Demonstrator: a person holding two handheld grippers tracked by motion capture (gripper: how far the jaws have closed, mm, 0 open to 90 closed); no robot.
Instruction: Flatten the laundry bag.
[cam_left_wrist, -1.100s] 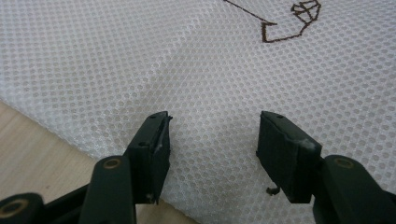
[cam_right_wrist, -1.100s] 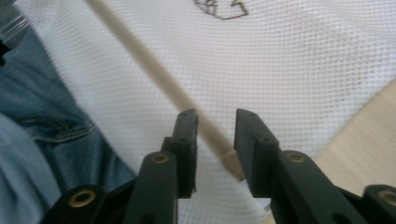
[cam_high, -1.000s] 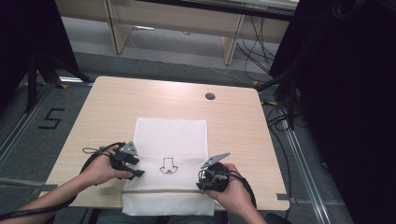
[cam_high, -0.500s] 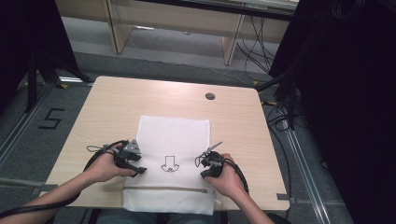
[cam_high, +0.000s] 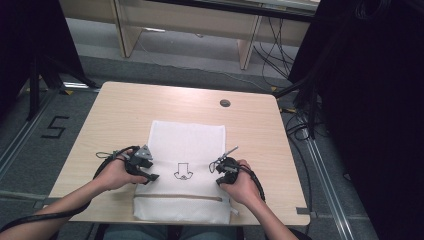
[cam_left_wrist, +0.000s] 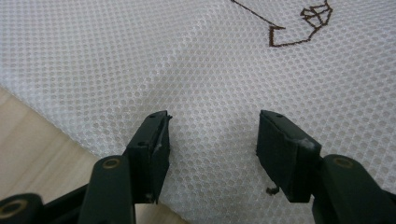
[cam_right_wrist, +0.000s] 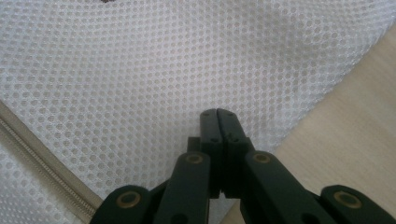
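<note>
White mesh laundry bag (cam_high: 186, 170) w/ a beige zipper (cam_high: 177, 198) and a small dark embroidered motif (cam_high: 183, 171) lies flat on the light wooden table (cam_high: 125, 115), near the person's edge, its bottom hanging slightly over. Left gripper (cam_left_wrist: 212, 135) sits at the bag's left edge, jaws wide apart over the mesh, nothing pinched btwn them. Right gripper (cam_right_wrist: 218, 122) at the bag's right edge, jaws fully closed together, tips resting on the mesh close to the bag's border; can't tell whether any fabric is caught btwn them.
</note>
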